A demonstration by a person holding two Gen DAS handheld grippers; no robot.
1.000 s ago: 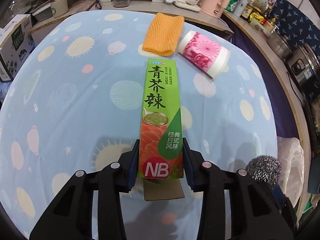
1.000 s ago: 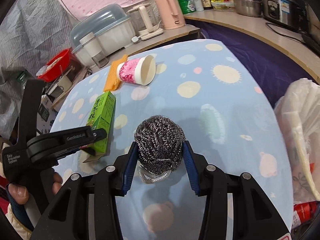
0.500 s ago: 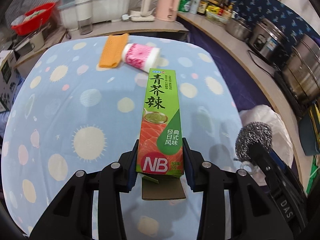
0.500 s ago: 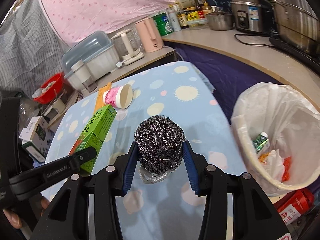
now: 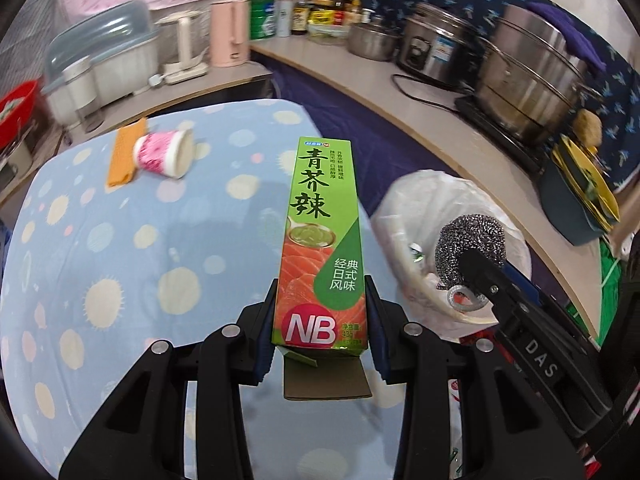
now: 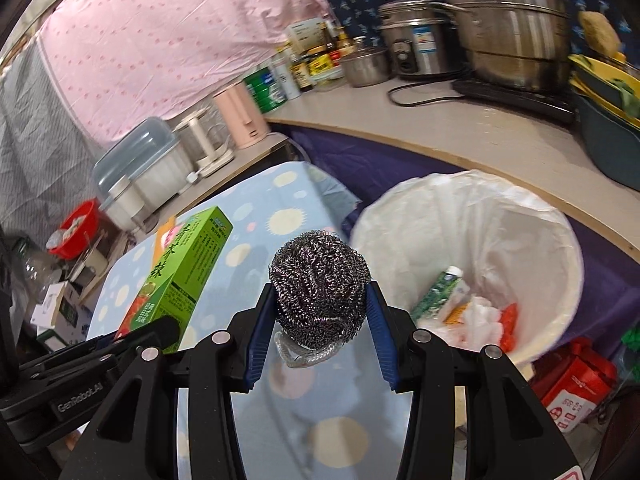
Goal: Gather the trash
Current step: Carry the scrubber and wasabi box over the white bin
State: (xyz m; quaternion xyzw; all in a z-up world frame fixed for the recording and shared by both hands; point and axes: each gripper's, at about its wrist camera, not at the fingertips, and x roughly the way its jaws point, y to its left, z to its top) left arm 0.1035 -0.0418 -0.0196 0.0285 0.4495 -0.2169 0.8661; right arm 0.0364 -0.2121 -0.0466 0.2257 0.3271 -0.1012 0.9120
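Observation:
My left gripper (image 5: 320, 320) is shut on a long green wasabi carton (image 5: 322, 240), lifted off the blue spotted table (image 5: 120, 280); the carton's open flap hangs below. My right gripper (image 6: 318, 320) is shut on a steel wool scourer (image 6: 319, 292), held beside the rim of a white-lined trash bin (image 6: 560, 248). In the left wrist view the scourer (image 5: 470, 246) hangs over the bin (image 5: 424, 196). The bin holds several scraps, among them a green tube (image 6: 438, 290). A pink paper cup (image 5: 164, 154) lies on its side on the table by an orange cloth (image 5: 124, 152).
A curved counter (image 6: 460, 132) behind the bin carries steel pots, a rice cooker and bottles. A pink kettle (image 5: 230, 34) and a dish rack stand on a shelf past the table. A red pack (image 6: 576, 380) sits on the floor beside the bin.
Both grippers have swung right and lifted with their loads, from over the table towards the bin. The bin now fills the right of both views; the cup and cloth have slid left.

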